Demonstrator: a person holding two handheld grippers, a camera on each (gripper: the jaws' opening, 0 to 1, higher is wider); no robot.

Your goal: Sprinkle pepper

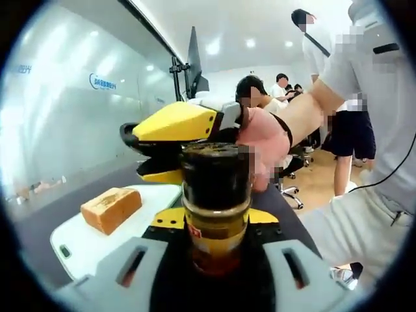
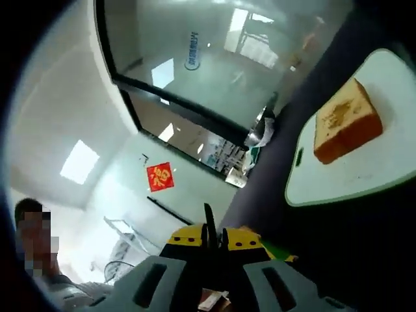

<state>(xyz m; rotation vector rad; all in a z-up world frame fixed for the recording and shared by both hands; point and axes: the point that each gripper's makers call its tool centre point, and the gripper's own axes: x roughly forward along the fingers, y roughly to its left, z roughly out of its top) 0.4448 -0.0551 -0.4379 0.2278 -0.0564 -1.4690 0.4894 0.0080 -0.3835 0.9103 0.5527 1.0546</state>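
Note:
A pepper jar (image 1: 216, 195) with a black cap and a yellow label stands upright between my left gripper's (image 1: 214, 221) jaws, which are shut on it. My right gripper (image 1: 146, 153), yellow and held by a hand (image 1: 266, 140), sits just behind the jar's cap. In the right gripper view its yellow tips (image 2: 214, 239) are nearly together, with a thin dark flap (image 2: 208, 227) standing between them; it looks like part of the jar's lid. A slice of toast (image 1: 112, 208) (image 2: 346, 123) lies on a white cutting board (image 1: 84, 250) (image 2: 370, 175), apart from the jar.
The board rests on a dark table (image 1: 45, 224) beside a glass wall (image 1: 71, 110). A person in a pale shirt (image 1: 383, 117) stands close on the right of the left gripper view. Other people sit on office chairs further back.

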